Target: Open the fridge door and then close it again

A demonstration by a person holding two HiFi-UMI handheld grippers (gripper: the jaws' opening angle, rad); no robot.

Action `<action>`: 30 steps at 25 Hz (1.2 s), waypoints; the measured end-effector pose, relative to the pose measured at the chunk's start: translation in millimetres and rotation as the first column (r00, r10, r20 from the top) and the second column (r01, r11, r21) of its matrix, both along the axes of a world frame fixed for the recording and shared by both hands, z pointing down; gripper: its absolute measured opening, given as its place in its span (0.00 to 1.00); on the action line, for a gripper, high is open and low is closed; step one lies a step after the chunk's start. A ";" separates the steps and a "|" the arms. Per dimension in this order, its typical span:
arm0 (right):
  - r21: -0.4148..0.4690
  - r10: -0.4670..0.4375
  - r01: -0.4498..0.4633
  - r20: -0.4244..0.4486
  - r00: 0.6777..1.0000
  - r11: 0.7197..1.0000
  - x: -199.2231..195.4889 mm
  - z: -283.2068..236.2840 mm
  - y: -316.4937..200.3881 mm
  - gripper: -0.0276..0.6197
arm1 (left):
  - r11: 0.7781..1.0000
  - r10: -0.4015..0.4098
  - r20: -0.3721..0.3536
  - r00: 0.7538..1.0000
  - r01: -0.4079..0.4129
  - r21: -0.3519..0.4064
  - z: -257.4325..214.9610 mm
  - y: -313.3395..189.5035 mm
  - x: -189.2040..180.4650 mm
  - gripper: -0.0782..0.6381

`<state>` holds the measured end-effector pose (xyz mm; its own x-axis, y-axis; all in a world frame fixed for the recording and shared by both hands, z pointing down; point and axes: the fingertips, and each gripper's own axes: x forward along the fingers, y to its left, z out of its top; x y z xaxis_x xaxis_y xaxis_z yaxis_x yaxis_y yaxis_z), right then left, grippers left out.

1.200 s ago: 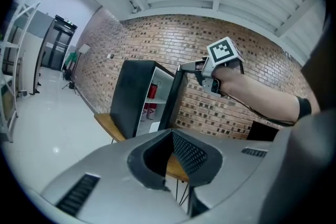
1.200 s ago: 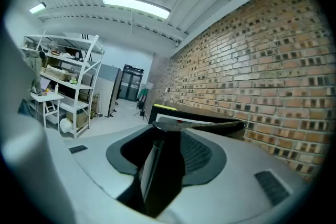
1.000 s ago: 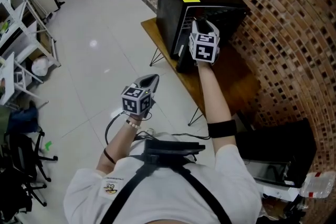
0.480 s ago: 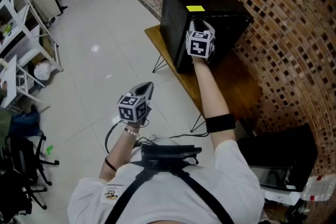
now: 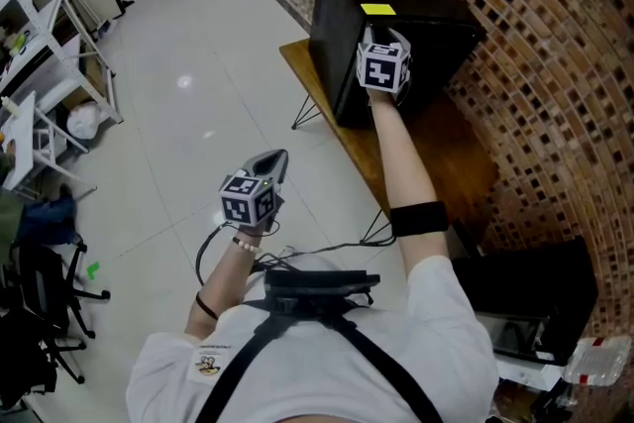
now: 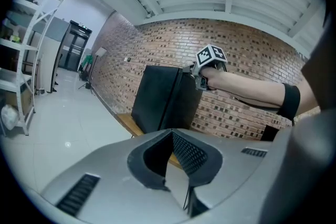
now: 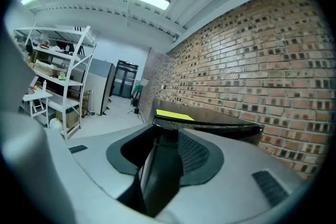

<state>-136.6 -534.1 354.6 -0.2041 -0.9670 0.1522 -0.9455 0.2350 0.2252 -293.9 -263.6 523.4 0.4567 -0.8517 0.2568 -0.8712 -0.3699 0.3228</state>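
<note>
The black mini fridge (image 5: 342,35) stands at about 12 o'clock in the head view, at the far end of a wooden worktop (image 5: 446,154) set against a brick wall (image 5: 555,64). The only label on it is a plain yellow sticker (image 5: 377,10) on its top, with no writing that can be read. The cubes on both tools carry black-and-white square markers, and the small print on the person's shirt is too small to read.

The right hand-held gripper (image 5: 379,40) sits at the fridge's upper front edge, its jaws about half apart and clamped on the dark edge of the fridge door (image 7: 164,155). The left hand-held gripper (image 5: 275,158) hangs at about 8 o'clock from the fridge, over the pale floor (image 5: 198,114), with its jaws fully together and nothing between them.

A second ago the door stood ajar and pale interior lines showed behind the right gripper. Now that gap no longer shows and the door lies against or almost against the cabinet. The left gripper has drifted slightly toward 9 o'clock.
</note>
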 end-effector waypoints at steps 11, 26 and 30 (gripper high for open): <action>-0.030 -0.053 0.057 0.102 0.993 0.998 67.8 42.1 88.7 0.22 | 0.996 0.093 -0.025 0.995 -0.093 0.008 0.0 -15.8 46.3 0.11; -0.137 0.149 -0.107 0.345 0.927 0.985 236.0 139.7 281.9 0.05 | 0.929 0.367 0.016 0.930 -0.367 0.053 -7.6 -3.3 213.7 0.11; -0.167 0.167 -0.107 0.397 0.902 0.980 254.4 155.6 310.4 0.05 | 0.909 0.409 0.059 0.911 -0.412 0.062 -13.0 2.8 249.1 0.11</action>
<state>117.8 -223.7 510.1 -0.1439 -0.9653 0.2180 -0.9725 0.0972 -0.2117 -44.9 -260.8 510.5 0.7599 -0.6081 0.2297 -0.6499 -0.7187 0.2474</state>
